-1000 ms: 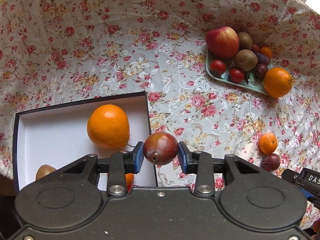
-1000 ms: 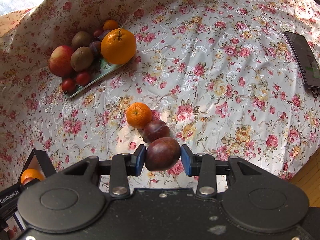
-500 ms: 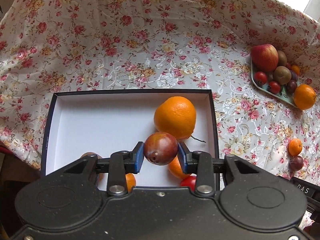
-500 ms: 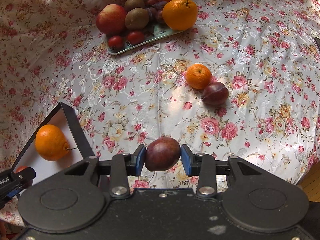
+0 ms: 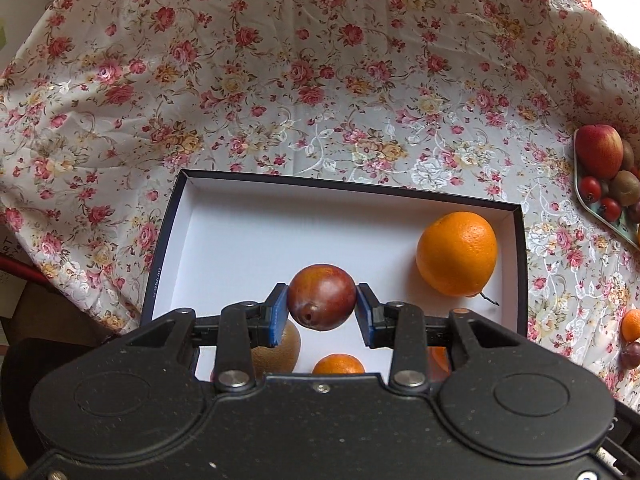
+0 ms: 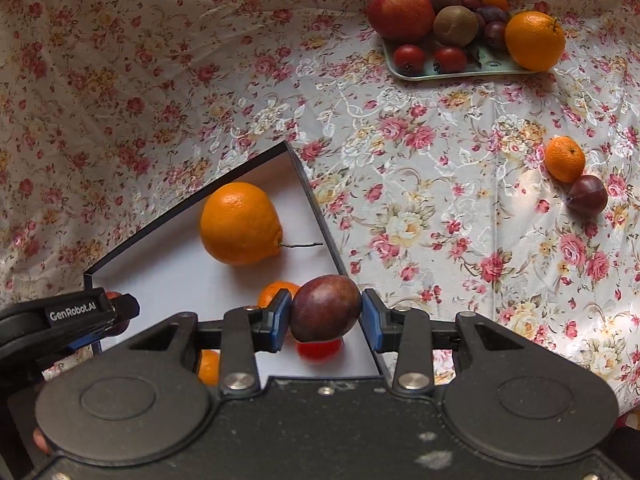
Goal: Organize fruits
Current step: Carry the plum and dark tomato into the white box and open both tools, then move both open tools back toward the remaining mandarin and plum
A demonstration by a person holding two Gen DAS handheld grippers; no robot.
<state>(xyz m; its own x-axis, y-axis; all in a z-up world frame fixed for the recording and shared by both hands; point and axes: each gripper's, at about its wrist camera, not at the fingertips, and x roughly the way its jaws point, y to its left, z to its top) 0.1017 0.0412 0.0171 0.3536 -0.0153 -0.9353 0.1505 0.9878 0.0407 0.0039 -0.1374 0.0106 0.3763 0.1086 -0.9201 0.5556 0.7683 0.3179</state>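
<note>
left gripper [image 5: 322,309]: red plum [image 5: 321,302] pinched over box [image 5: 519,256] centre | right gripper [image 6: 325,315]: dark plum [image 6: 325,307] pinched above box's 3 o'clock wall | risk: dark plum may be dropped outside; large orange [image 5: 456,253] at 2 o'clock could be struck.

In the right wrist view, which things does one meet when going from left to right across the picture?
Left gripper → large orange in the box → plum held by the right gripper → apple → second orange on the tray → loose plum.
</note>
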